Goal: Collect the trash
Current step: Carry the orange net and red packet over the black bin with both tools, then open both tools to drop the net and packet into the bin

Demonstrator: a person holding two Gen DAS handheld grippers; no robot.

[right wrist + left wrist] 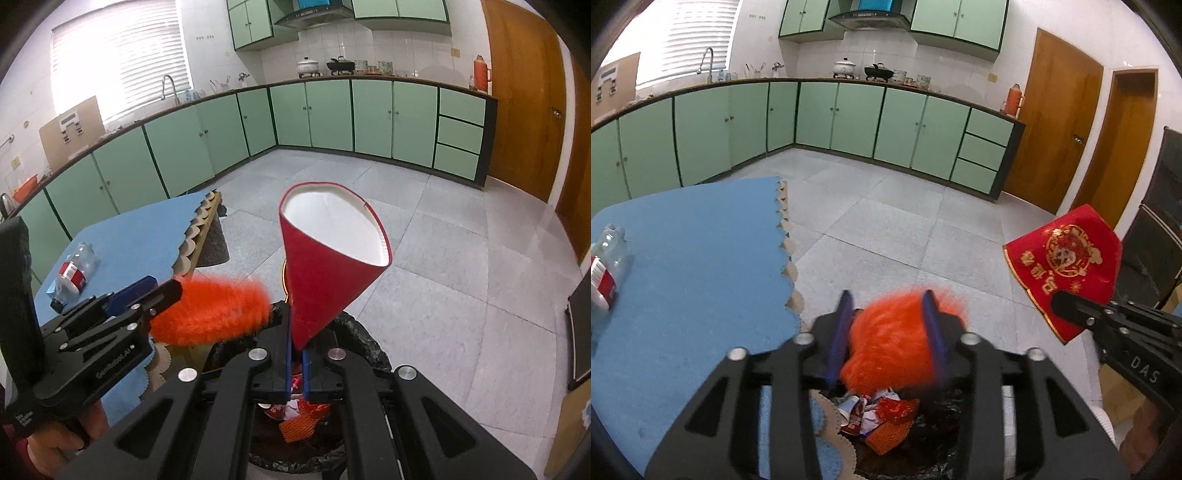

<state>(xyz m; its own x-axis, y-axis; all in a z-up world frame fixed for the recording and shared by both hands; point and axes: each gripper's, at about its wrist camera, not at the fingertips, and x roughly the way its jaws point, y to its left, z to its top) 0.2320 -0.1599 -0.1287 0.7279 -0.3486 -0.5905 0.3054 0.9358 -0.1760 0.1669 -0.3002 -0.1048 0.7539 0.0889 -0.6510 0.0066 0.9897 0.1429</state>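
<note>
A grey tiled kitchen floor (424, 258) takes up most of both views, ringed by pale green cabinets (332, 114) under a dark countertop. At the left stands the desk (683, 258), covered by a blue felt cloth with a scalloped edge. A crumpled clear plastic bottle with a red-and-white label (74, 273) lies on its side on that cloth, well away from both grippers.

Just beside the desk's near corner sits a round trash bin lined with a black plastic bag (369, 339). Inside it lie crumpled red-and-white wrappers (864, 410) and a piece of orange mesh (888, 437).

The right gripper (297, 354) is closed tight on the flattened bottom of a red paper cup with a white inside (325, 269), which is squashed so its mouth forms a wide oval tilted upward. The cup hangs over the bin. In the left wrist view its outer side shows a gold printed emblem.

The left gripper (886, 301) has its blue-padded jaws partly spread, with a fluffy bright orange pompom-like tuft (890, 339) between them, directly above the bin's opening. The tuft is blurred, and whether the pads press on it cannot be told. A hand (62, 439) shows at the lower left, holding the left gripper's handle.
</note>
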